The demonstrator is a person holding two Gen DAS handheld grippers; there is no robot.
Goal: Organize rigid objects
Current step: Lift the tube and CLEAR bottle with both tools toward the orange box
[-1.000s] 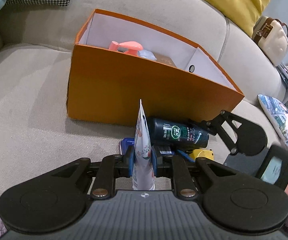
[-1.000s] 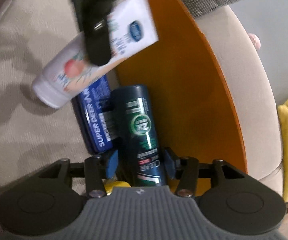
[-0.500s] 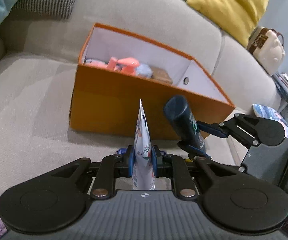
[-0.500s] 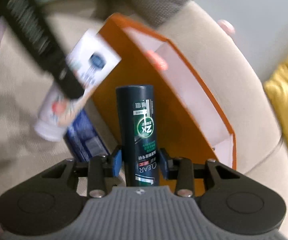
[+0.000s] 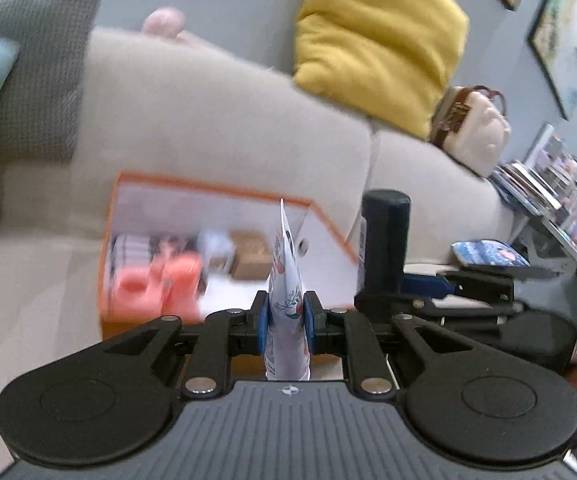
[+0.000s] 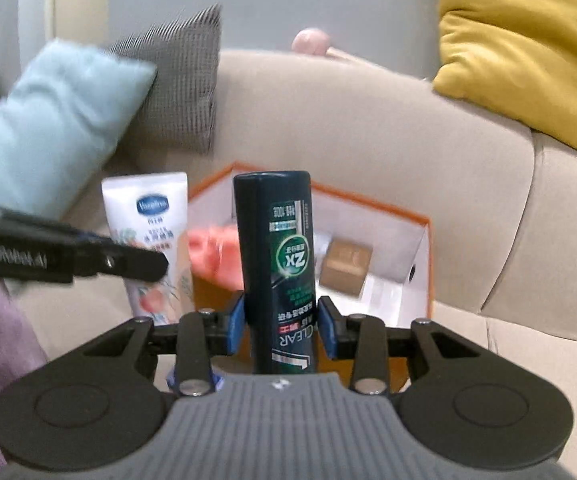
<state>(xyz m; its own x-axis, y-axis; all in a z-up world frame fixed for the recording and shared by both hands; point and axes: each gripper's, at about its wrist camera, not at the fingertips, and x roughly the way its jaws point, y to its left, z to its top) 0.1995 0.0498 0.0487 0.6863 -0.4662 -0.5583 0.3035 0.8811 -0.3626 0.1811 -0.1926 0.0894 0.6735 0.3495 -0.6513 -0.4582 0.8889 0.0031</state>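
My left gripper point(image 5: 286, 316) is shut on a white hand-cream tube point(image 5: 286, 280), held edge-on and upright above the sofa seat. My right gripper point(image 6: 282, 324) is shut on a dark blue shampoo bottle point(image 6: 276, 248) that stands upright, label upside down. Both hang in front of an open orange box point(image 6: 368, 202) with a white inside. In the box lie a coral-pink object point(image 5: 156, 280) and a small brown carton point(image 6: 346, 266). In the right wrist view the tube point(image 6: 146, 216) and a left finger point(image 6: 128, 264) show at the left. The bottle point(image 5: 384, 240) appears right of the tube in the left wrist view.
The box sits on a beige sofa point(image 6: 368, 128). A yellow cushion point(image 5: 380, 40), a light blue cushion point(image 6: 48, 120) and a grey checked cushion point(image 6: 184, 80) lean on its back. A cream bag point(image 5: 476, 128) and a patterned blue cushion point(image 5: 488, 254) lie to the right.
Both grippers have risen with the tube and bottle, so the box is seen from higher up. The right gripper rolled, bringing the bottle from lying on the seat to upright.
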